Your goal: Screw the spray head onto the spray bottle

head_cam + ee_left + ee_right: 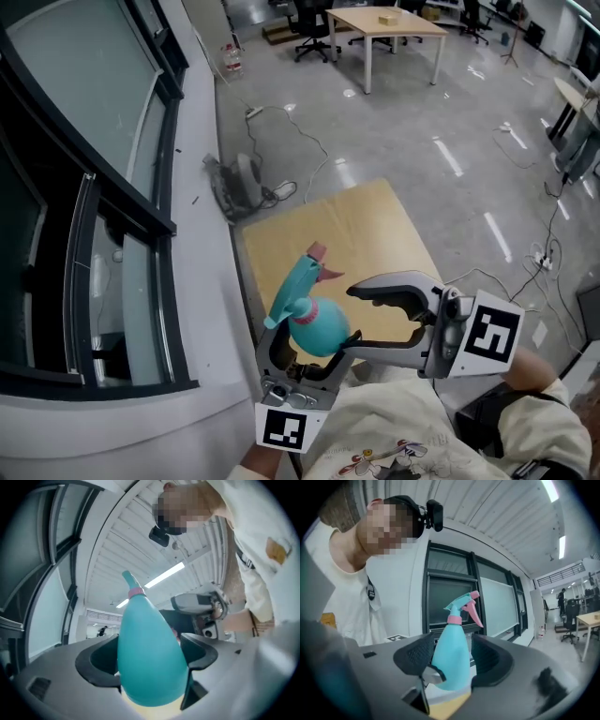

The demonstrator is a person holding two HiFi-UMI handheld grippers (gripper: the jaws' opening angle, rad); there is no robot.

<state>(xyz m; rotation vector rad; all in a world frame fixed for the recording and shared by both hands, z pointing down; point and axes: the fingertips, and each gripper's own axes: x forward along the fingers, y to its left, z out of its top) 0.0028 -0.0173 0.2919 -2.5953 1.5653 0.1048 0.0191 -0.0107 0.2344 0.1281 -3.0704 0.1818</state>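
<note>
The left claw (150, 658) is clenched on the belly of the teal spray bottle (150, 653), one jaw pressing each side. It holds the bottle up, tilted, above the near end of the wooden bench (375, 225). From the head view the claw hides the bottle's base.

The right claw (452, 656) stands released. Its jaws are apart with the bottle's body showing between them, and the pads do not press on it. In the head view its fingertips reach the bottle's right side, just beside it.

The spray head (461, 605) sits on the bottle's neck above a pink collar (454, 619), with a pink trigger (477, 611) below the nozzle. Whether it is screwed down tight cannot be told. In the left gripper view the bottle's body covers most of the head, so only the collar and a teal tip show.

The bottle wall is opaque, so what it holds is hard to make out. The bench edge nearest the person is cut off behind the claws.
</note>
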